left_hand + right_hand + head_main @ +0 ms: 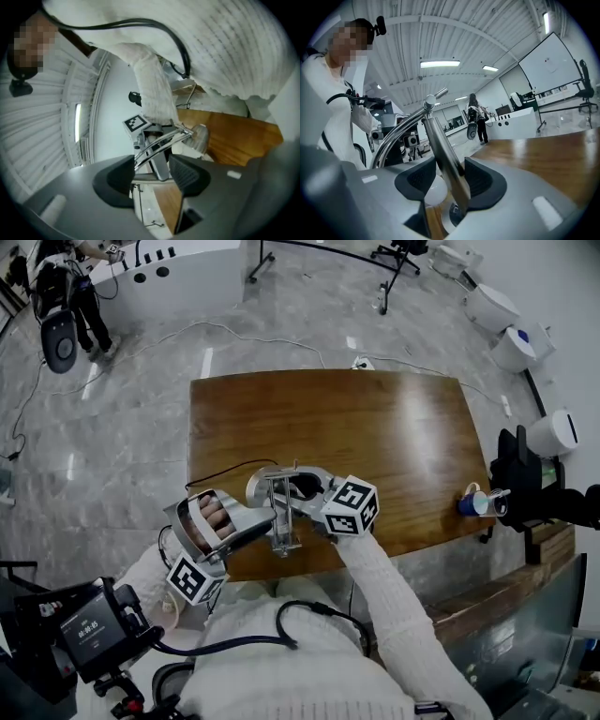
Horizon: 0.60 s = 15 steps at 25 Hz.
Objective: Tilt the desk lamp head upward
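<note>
A silver desk lamp [279,512] stands near the wooden table's [375,427] front edge, its rounded head [260,486] at the left. My left gripper [265,521] reaches in from the left. In the left gripper view its jaws [151,177] stand open around the lamp's metal stem [159,164], with gaps on both sides; the lamp head [201,138] shows beyond. My right gripper [298,491] comes from the right. In the right gripper view it [450,180] is open with the shiny lamp arm [440,150] slanting between the pads, close to the right one.
A thin black cable [225,470] runs over the table from the lamp. A small blue-capped bottle [472,502] sits at the table's right edge beside a black stand [520,479]. A person [89,296] stands far back left.
</note>
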Tool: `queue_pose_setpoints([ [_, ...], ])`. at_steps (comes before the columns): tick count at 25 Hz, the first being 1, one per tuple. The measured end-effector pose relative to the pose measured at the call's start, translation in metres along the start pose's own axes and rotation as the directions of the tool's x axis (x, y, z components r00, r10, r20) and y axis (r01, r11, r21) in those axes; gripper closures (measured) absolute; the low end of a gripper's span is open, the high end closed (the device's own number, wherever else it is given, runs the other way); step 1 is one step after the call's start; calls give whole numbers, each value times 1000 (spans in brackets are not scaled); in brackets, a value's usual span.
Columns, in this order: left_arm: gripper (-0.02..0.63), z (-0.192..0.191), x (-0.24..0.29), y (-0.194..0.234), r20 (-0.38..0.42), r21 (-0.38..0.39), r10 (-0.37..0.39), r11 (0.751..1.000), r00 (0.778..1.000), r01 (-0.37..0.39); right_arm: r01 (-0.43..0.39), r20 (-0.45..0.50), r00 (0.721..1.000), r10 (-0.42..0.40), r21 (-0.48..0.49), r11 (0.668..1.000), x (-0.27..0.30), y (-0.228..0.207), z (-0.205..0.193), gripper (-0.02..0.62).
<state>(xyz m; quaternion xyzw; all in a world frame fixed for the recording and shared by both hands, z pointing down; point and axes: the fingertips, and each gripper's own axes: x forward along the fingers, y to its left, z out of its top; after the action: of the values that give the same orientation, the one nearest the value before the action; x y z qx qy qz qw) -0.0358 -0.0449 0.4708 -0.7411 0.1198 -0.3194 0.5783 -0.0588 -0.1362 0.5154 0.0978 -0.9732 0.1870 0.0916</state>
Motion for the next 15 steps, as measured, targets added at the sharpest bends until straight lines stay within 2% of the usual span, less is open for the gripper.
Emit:
queue_pose_setpoints([
  [3,372,8,0,1,52,160,-2,987,999,-7,-19,-7,1000,19,29,999,4,1,1,396],
  [5,311,13,4,-3,74,253,-9,968,997,-10,-26,-8,1000,26,43,999,4,2,1,393],
  [6,310,15,6,-4,80,287,-14,958,997,-10,-26,-6,1000,27,49,998,4,2,2,391],
  [11,311,25,19,0,89,366,15,929,996,-47,-15,3,1000,15,64,998,5,9,6,387],
  [15,326,28,28,1,85,379,12,924,996,-44,-2,2,1000,2,60,998,5,13,9,388],
])
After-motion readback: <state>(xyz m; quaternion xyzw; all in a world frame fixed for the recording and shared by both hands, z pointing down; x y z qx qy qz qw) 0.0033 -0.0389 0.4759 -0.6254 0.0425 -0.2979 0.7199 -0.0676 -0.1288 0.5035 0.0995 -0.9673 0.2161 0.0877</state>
